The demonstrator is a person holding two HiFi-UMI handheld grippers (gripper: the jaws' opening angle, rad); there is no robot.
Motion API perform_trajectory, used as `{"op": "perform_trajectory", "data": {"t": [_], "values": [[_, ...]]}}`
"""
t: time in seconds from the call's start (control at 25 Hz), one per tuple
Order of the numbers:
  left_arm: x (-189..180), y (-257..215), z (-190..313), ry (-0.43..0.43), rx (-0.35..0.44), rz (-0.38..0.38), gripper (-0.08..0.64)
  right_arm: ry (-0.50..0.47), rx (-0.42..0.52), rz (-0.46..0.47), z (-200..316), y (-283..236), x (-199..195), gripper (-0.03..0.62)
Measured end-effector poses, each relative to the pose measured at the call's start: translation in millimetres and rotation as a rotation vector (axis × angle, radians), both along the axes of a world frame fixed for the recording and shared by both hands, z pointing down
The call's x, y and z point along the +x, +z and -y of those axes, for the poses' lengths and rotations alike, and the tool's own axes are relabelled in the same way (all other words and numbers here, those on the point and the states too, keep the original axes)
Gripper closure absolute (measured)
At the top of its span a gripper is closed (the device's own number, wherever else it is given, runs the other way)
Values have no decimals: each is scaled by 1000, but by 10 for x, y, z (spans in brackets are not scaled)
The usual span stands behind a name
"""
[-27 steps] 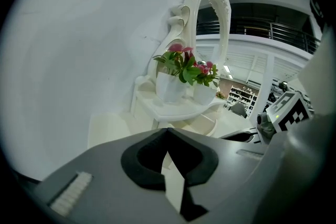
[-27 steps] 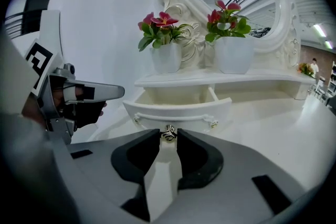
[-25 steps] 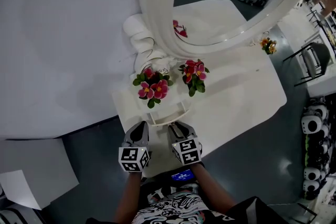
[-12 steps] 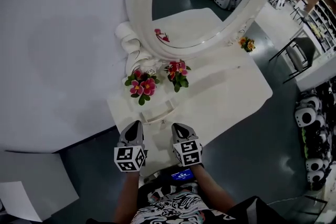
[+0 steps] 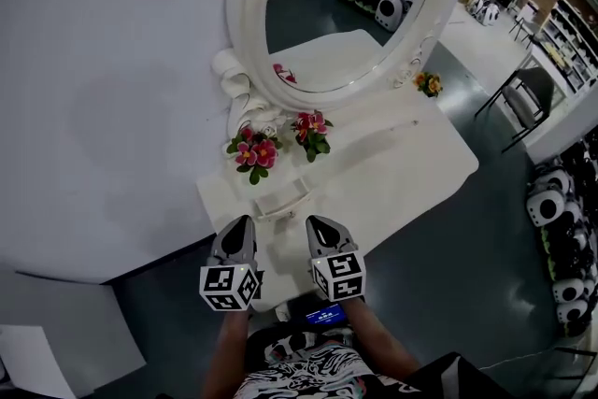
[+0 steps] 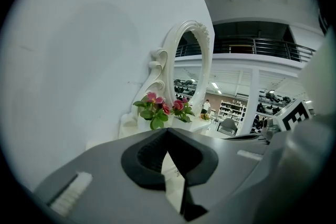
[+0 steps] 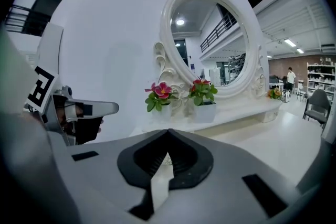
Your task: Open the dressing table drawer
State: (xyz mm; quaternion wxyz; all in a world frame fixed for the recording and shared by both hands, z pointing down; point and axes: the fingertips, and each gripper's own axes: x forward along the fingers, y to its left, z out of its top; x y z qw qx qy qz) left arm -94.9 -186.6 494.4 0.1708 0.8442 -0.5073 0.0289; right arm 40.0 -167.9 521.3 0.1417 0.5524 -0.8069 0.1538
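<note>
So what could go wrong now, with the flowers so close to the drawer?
The left flower pot and the right flower pot stand just behind the little drawer, so a tool pushing too far might tip one over. Also, the left tool and the right tool are both shut and empty, so they would probably bump the drawer rather than catch it.

left tongs and right tongs grey, tapered — square-marker cubes, black-and-white patterned top
</note>
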Motion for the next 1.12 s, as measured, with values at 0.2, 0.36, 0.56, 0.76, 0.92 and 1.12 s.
{"op": "perform_trajectory", "data": {"t": [0.2, 0.36, 0.56, 0.76, 0.92, 1.12], "values": [[11, -7, -86, 12, -5, -4, 558, 11, 19, 19, -64, -89, -5, 591], [-12, 7, -118, 11, -16, -26, 558, 26, 27, 18, -76, -146, 11, 591], [-6, 22, -118, 14, -12, -17, 558, 55, 7, 8, -103, -79, 79, 594], [39, 31, -97, 27, -6, 0, 558, 71, -1, 0, -122, -60, 147, 595], [56, 52, -100, 31, -5, 18, 558, 64, 3, 4, -118, -54, 144, 595], [-21, 74, -61, 13, -8, 12, 558, 66, -7, -5, -87, -15, 103, 595]]}}
